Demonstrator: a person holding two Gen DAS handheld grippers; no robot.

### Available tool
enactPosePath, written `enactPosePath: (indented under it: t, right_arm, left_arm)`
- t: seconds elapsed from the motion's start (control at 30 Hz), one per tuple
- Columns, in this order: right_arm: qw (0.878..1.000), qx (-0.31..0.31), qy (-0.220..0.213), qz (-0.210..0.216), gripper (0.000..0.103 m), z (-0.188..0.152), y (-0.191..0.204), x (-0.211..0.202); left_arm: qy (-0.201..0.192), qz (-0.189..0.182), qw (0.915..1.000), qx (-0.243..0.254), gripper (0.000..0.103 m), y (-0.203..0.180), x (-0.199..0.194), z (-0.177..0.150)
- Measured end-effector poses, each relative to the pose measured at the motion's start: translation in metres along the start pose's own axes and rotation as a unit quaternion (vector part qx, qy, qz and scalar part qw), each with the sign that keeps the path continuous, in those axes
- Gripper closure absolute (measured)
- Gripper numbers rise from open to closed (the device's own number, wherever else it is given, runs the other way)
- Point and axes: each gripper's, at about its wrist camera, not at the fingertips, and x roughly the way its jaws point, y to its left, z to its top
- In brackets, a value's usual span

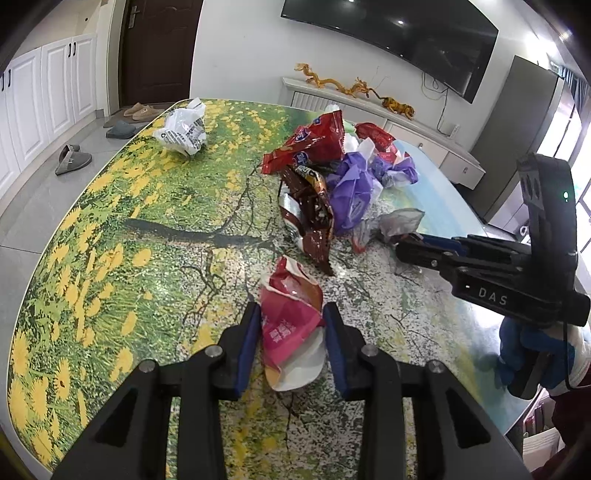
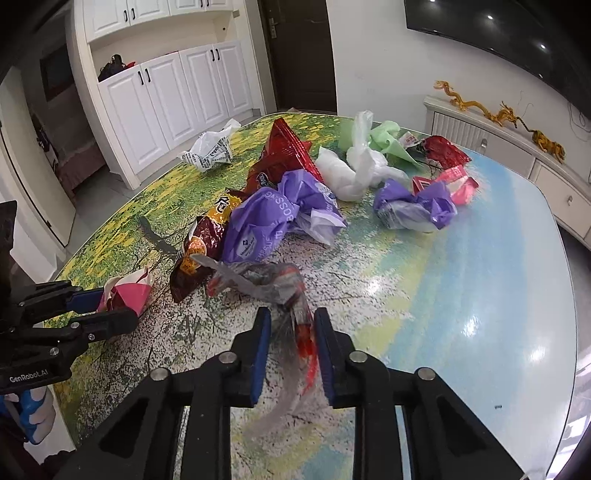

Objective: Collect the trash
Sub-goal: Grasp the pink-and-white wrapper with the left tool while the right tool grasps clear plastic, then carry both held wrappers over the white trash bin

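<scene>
A table (image 1: pixel 110 229) with a flower-meadow print carries a heap of trash. My left gripper (image 1: pixel 291 314) has its blue pads on both sides of a pink and white crumpled wrapper (image 1: pixel 291 317), closed on it; it also shows in the right wrist view (image 2: pixel 127 293). My right gripper (image 2: pixel 291 317) is closed on a clear plastic wrapper with red print (image 2: pixel 266 280), seen too in the left wrist view (image 1: pixel 395 221). Beyond lie a brown snack bag (image 1: pixel 308 218), a red snack bag (image 1: pixel 310 144) and purple bags (image 2: pixel 266 221).
A white printed plastic bag (image 1: pixel 183 129) lies alone at the table's far left. White and green bags (image 2: pixel 365 158) and red wrappers (image 2: pixel 447 162) lie at the far side. Slippers (image 1: pixel 72 158) sit on the floor by white cabinets (image 2: pixel 166 96). A TV (image 1: pixel 399 33) hangs above a low sideboard.
</scene>
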Motion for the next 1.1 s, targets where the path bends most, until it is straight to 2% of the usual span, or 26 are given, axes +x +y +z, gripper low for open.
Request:
enactPosePath:
  t: [0.07,0.23,0.6,0.83,1.1]
  right_arm:
    - [1.000,0.005,-0.002,0.000,0.090,-0.003,-0.001,-0.003]
    - [1.000,0.012,-0.011,-0.001,0.094,-0.009,-0.002,-0.013]
    - [0.998,0.028,-0.063,0.001,0.095,-0.017,-0.002,-0.057]
    - [0.993,0.046,-0.106,-0.008,0.095,-0.025,-0.010,-0.095]
    - [0.983,0.061,-0.173,-0.029,0.095,-0.025,-0.017,-0.151]
  left_arm:
    - [0.000,-0.003,1.0000,-0.003,0.071,0.000,-0.002,-0.001]
    - [-0.002,-0.004,0.9999,-0.009,0.072,0.001,-0.007,-0.002]
    - [-0.032,0.028,0.9990,0.013,0.072,-0.017,-0.037,0.006]
    - [-0.074,0.054,0.9948,0.044,0.072,-0.040,-0.065,0.027]
    - [-0.126,0.065,0.9861,0.087,0.072,-0.086,-0.093,0.049]
